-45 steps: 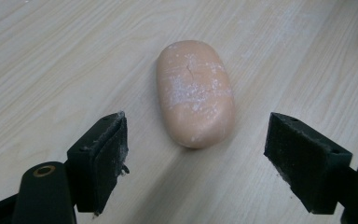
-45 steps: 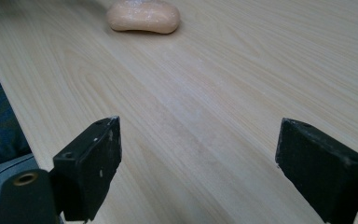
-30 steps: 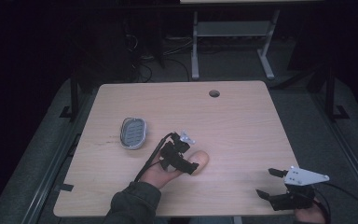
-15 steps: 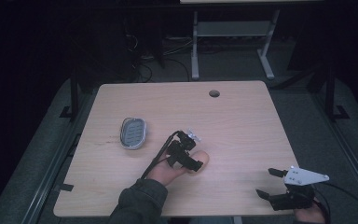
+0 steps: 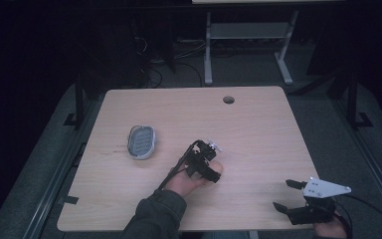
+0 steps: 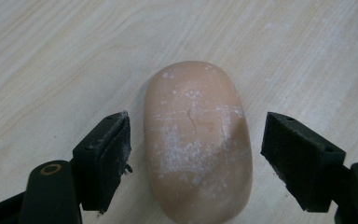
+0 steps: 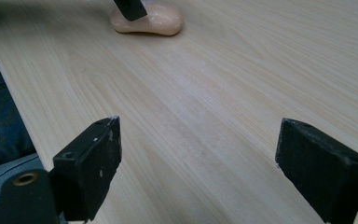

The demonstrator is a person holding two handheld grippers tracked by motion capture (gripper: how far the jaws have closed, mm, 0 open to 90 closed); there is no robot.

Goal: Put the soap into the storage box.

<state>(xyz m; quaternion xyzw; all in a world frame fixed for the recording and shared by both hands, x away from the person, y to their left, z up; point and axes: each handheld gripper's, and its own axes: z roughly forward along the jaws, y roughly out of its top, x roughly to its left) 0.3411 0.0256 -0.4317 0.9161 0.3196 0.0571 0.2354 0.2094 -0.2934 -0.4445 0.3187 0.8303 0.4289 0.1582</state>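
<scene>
My left gripper (image 6: 193, 154) has its jaws spread wide, one on each side of the peach soap bar (image 6: 196, 140), with a gap on both sides and neither pad touching it. The bar lies flat on the wooden table (image 5: 258, 129), near the middle. My right gripper (image 5: 298, 199) holds its jaws wide over bare wood by the near right edge, well apart from the bar. A grey oval dish (image 5: 142, 142), possibly a soap tray, sits left of the bar. The far half of the table is open.
</scene>
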